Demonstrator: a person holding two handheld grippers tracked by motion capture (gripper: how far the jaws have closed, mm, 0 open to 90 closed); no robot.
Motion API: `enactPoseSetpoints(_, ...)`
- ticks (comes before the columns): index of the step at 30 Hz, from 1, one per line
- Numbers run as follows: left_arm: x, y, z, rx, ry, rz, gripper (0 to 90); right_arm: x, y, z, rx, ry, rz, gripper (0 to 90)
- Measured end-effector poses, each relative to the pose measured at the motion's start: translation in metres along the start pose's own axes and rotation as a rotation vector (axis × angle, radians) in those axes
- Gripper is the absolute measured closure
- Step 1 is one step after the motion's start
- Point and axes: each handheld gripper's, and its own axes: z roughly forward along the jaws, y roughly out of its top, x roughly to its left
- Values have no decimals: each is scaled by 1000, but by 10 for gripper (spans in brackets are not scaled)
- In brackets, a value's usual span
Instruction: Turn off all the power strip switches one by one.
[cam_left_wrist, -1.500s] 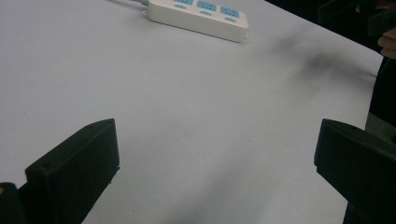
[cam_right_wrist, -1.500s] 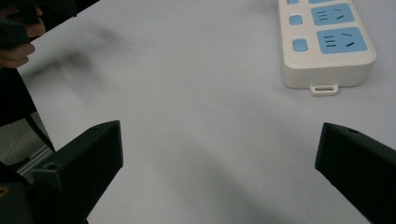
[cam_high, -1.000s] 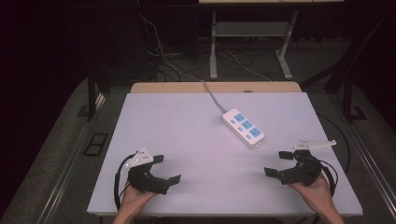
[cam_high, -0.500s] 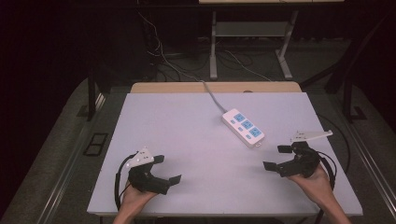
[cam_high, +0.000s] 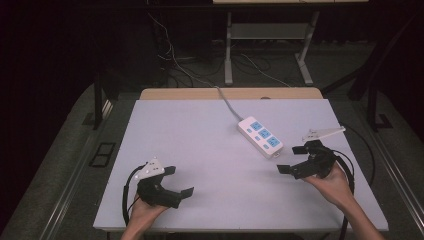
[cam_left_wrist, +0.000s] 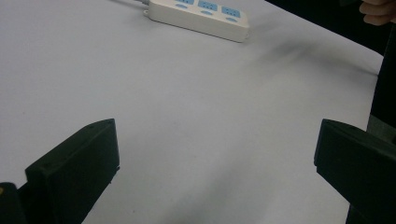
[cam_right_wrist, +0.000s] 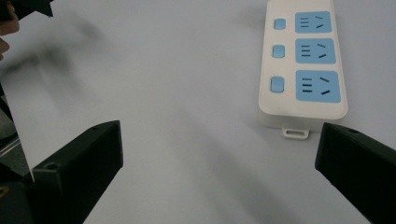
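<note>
A white power strip (cam_high: 260, 137) with three blue sockets lies right of the table's middle, and its grey cable (cam_high: 226, 101) runs off the far edge. My right gripper (cam_high: 289, 160) is open just to the strip's near right, with nothing between its fingers. In the right gripper view the strip (cam_right_wrist: 303, 60) lies ahead and to the right, its near end just beyond the right jaw of the open gripper (cam_right_wrist: 219, 158). My left gripper (cam_high: 180, 181) stands open and holds nothing at the near left. In the left gripper view the strip (cam_left_wrist: 201, 16) shows far ahead of the gripper (cam_left_wrist: 217, 154).
The white table (cam_high: 200, 135) has a bare wooden strip (cam_high: 230, 93) along its far edge. Dark floor with cables and a metal stand (cam_high: 265, 35) lies beyond. The other hand (cam_left_wrist: 378, 9) appears at the top right of the left gripper view.
My right gripper has moved forward and slightly left, closer to the power strip's near end. The left gripper has stayed where it was.
</note>
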Motion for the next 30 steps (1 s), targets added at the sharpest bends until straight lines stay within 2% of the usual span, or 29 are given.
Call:
enactPoseSetpoints(10,0,0,0,3,-1,0,0,-5,17,5,24,-10,-19,8)
enactPoseSetpoints(30,1,-1,0,5,2,-1,0,-16,36,15,78,-27,-34,8)
